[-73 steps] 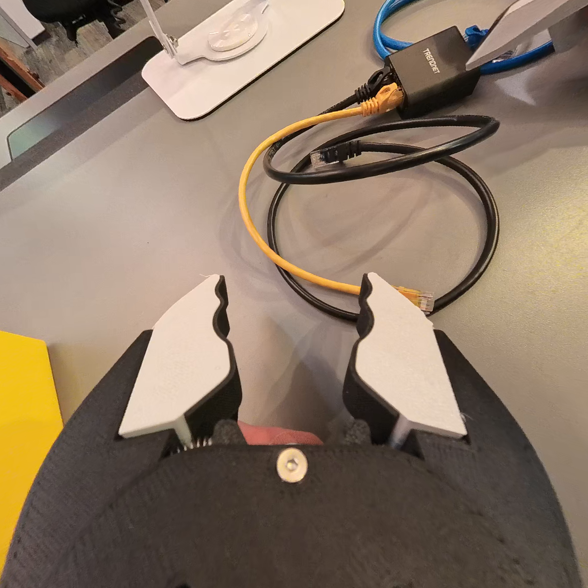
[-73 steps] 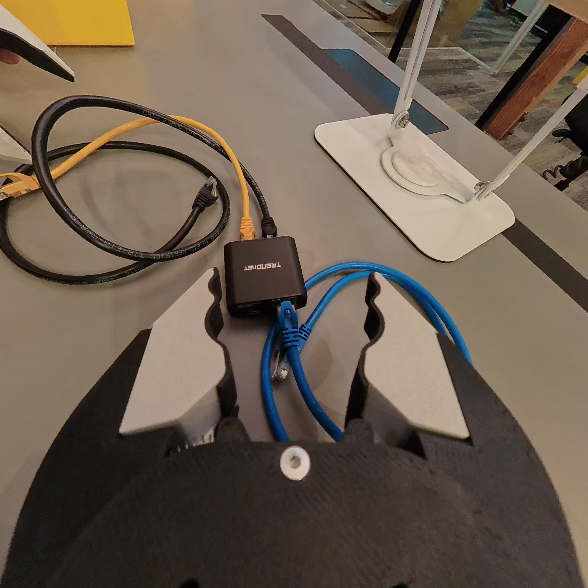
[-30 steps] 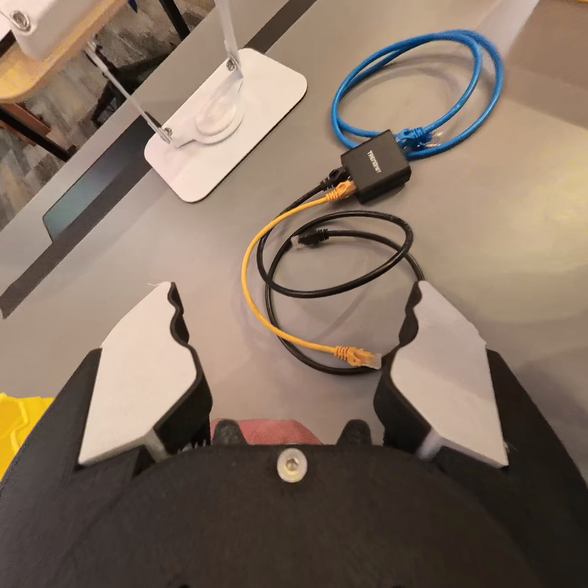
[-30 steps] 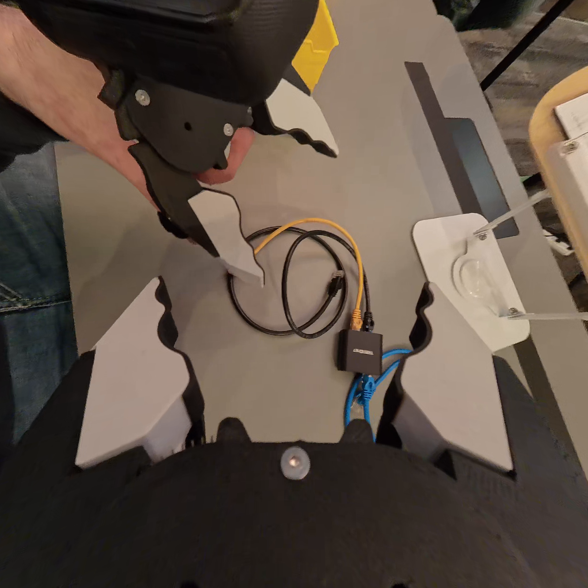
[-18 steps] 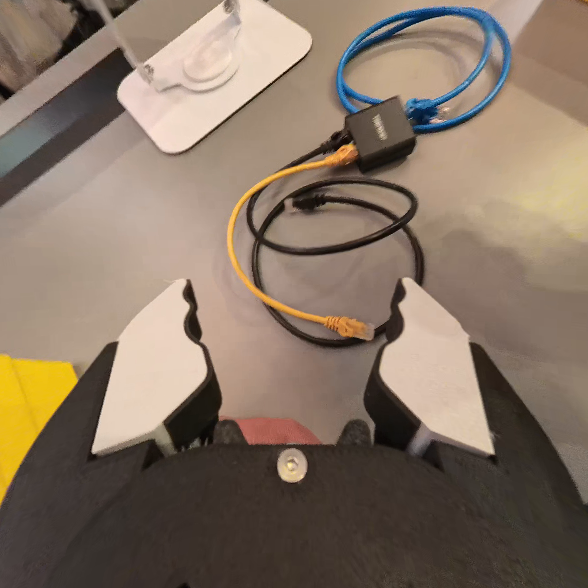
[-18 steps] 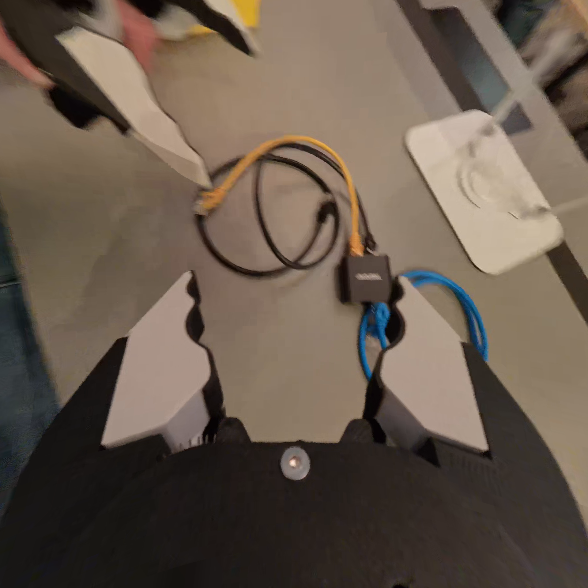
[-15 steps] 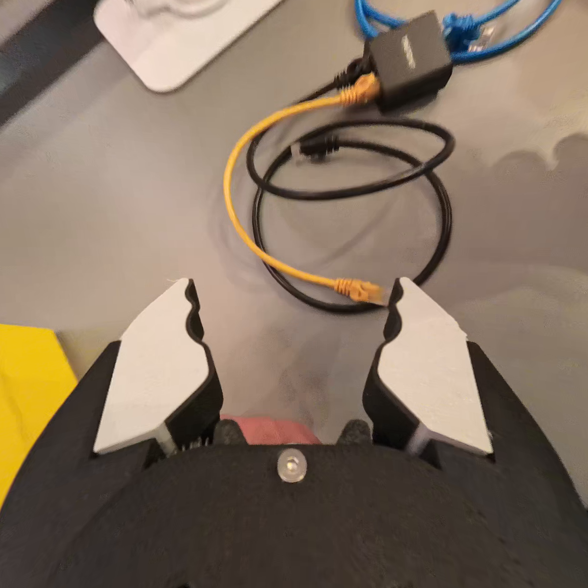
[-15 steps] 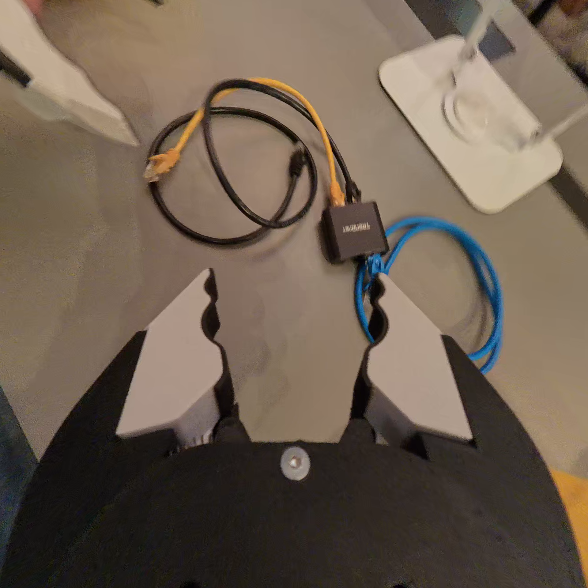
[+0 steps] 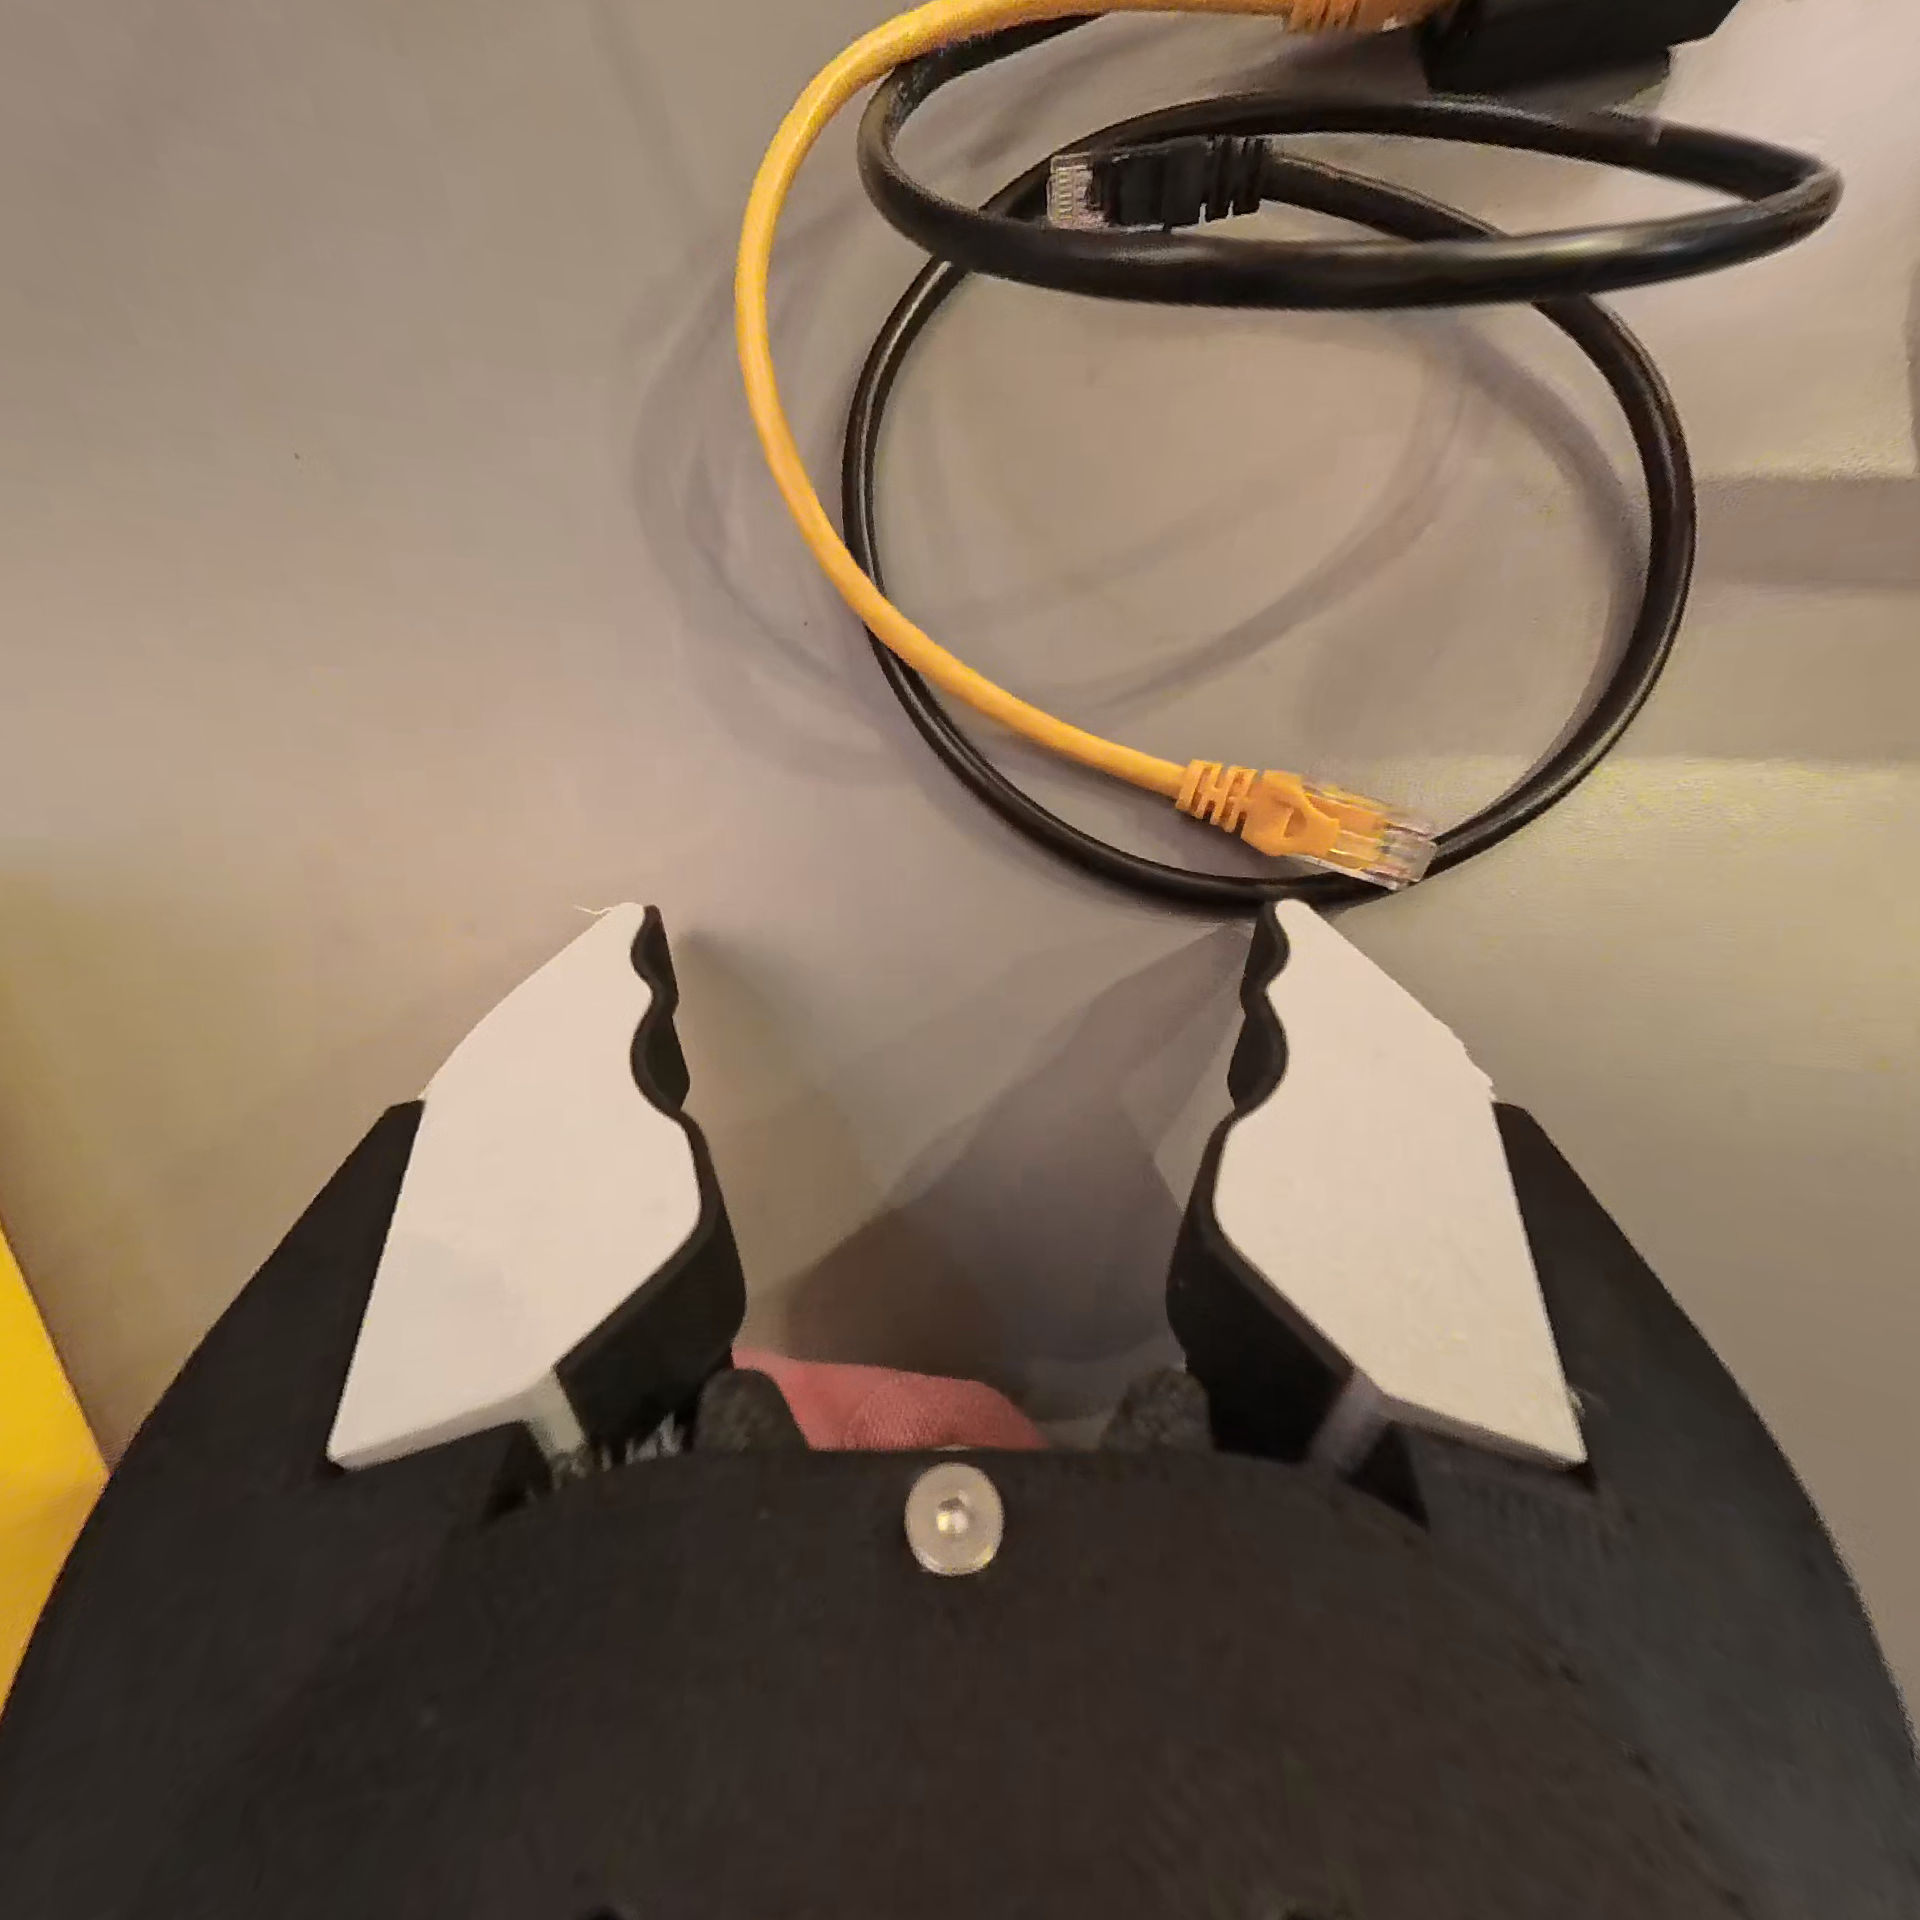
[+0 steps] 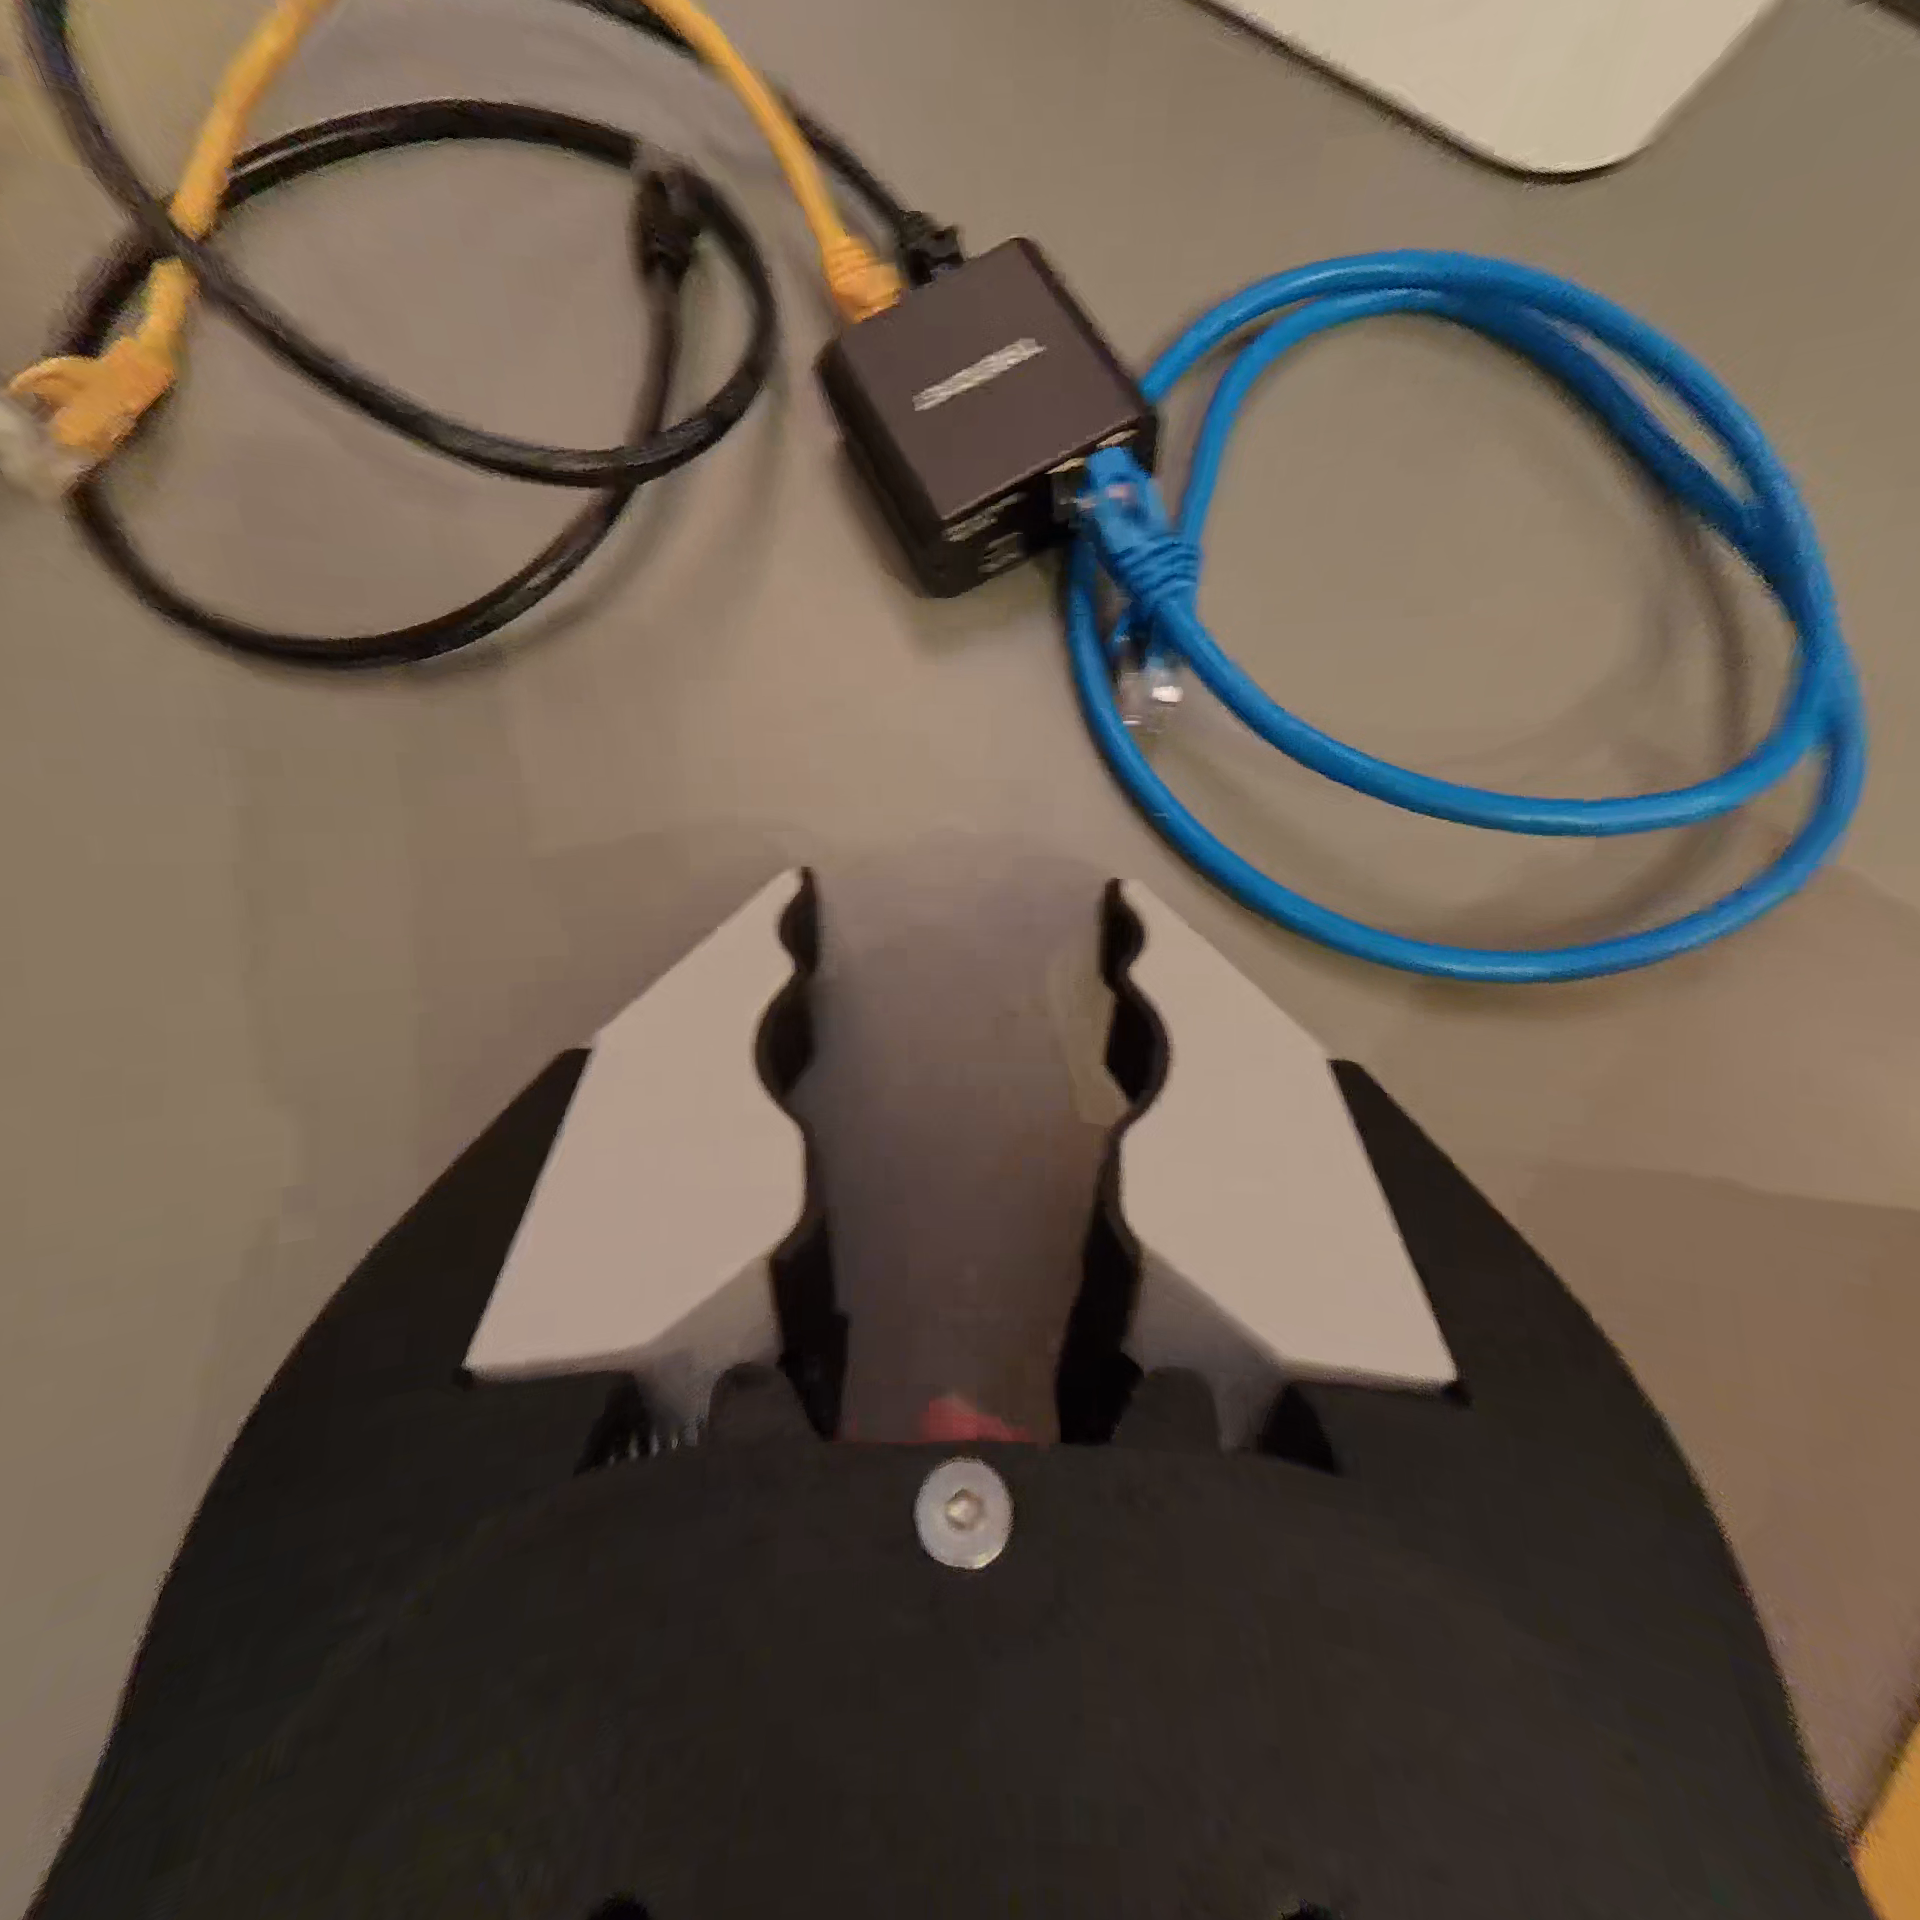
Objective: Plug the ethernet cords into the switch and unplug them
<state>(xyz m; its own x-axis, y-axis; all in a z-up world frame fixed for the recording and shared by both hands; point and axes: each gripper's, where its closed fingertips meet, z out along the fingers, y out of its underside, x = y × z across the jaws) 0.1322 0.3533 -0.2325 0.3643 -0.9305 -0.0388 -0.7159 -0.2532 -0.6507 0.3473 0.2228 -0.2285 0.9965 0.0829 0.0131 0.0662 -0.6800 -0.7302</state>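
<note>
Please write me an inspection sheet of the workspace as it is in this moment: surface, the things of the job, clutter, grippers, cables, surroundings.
Surface: grey table, bare between the items.
Job's things: black switch, flat on the table.
Clutter: white base plate at the far edge; yellow object at the left edge.
Grippers: left gripper open, empty, short of the loose yellow plug. Right gripper open, empty, short of the switch.
Cables: yellow cord, black cord and blue cord each have one end in the switch and one end loose.
Surroundings: nothing seen.
</note>
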